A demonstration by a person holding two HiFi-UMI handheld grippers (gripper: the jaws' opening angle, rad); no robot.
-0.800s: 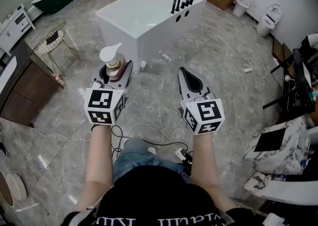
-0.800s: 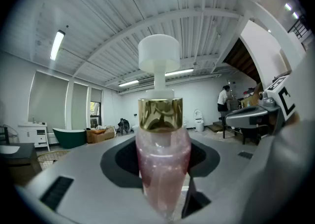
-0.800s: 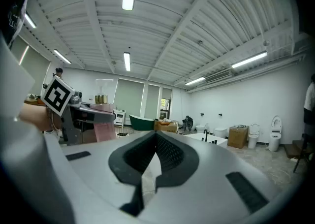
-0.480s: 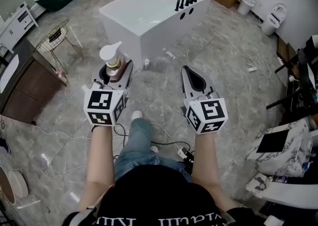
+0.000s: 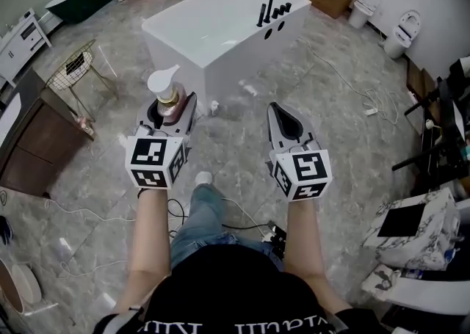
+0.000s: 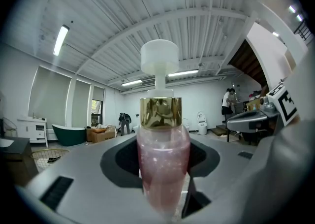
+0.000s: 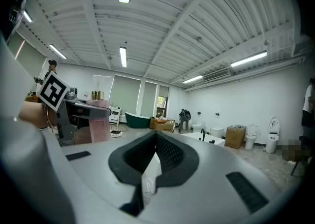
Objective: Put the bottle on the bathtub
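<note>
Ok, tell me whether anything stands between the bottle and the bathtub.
Nothing visible blocks it. The bottle, gripped upright by the left gripper, faces the bathtub across the floor; only small litter lies low by the tub's base.

A white shoe (image 5: 203,177) on a denim-clad leg (image 5: 192,215) has been brought into view, behind and between the jaws of the left gripper (image 5: 175,102) and the right gripper (image 5: 275,111).

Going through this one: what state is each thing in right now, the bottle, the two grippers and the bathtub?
pink clear plastic pump bottle with gold collar: upright, clamped, carried over the floor, not yet on the tub.
left gripper: jaws shut on the bottle.
right gripper: jaws together, empty.
white bathtub: looks empty, black tap at its far end.
</note>
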